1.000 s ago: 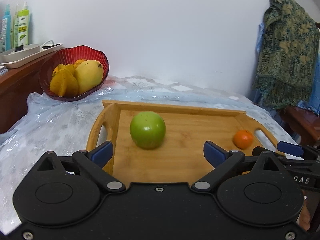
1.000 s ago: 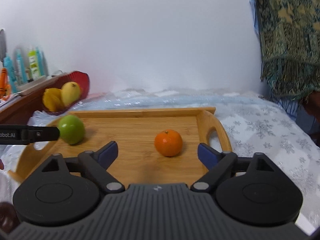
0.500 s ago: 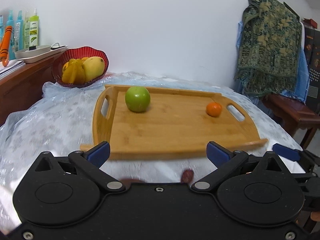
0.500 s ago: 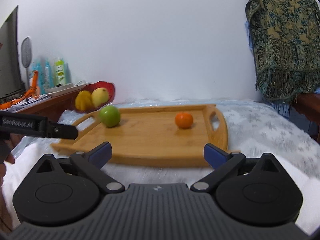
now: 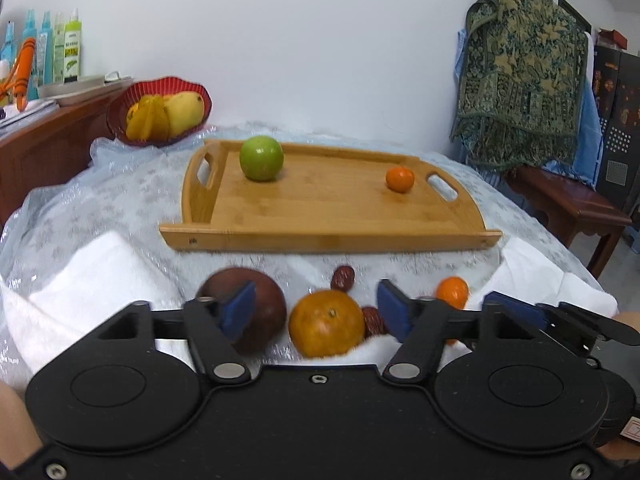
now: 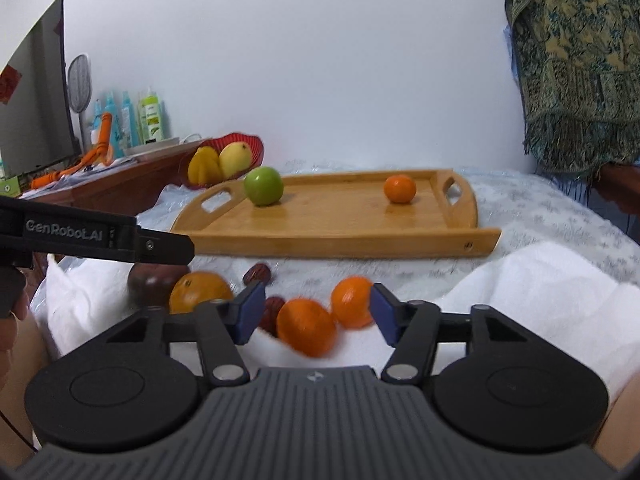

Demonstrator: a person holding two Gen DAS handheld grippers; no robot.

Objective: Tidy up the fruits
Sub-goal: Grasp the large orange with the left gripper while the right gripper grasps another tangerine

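A wooden tray (image 5: 328,216) (image 6: 340,224) holds a green apple (image 5: 261,158) (image 6: 264,186) at its left and a small tangerine (image 5: 399,179) (image 6: 399,189) at its right. In front of the tray lie a dark purple fruit (image 5: 256,304) (image 6: 150,280), a large orange (image 5: 326,323) (image 6: 200,292), two small tangerines (image 6: 306,326) (image 6: 352,301), and several red dates (image 5: 343,278) (image 6: 258,273). My left gripper (image 5: 316,312) is open and empty over the large orange. My right gripper (image 6: 316,312) is open and empty around the tangerines.
A red bowl (image 5: 160,110) (image 6: 224,160) with a mango and yellow fruit stands at the back left. A wooden sideboard (image 5: 44,140) with bottles is on the left. A patterned cloth (image 5: 520,92) hangs at the right above a bench (image 5: 568,200). White cloth folds (image 6: 540,292) flank the loose fruit.
Both grippers have pulled back from the tray toward the near edge and stayed open. The loose fruit in front of the tray has come into view between the fingers.
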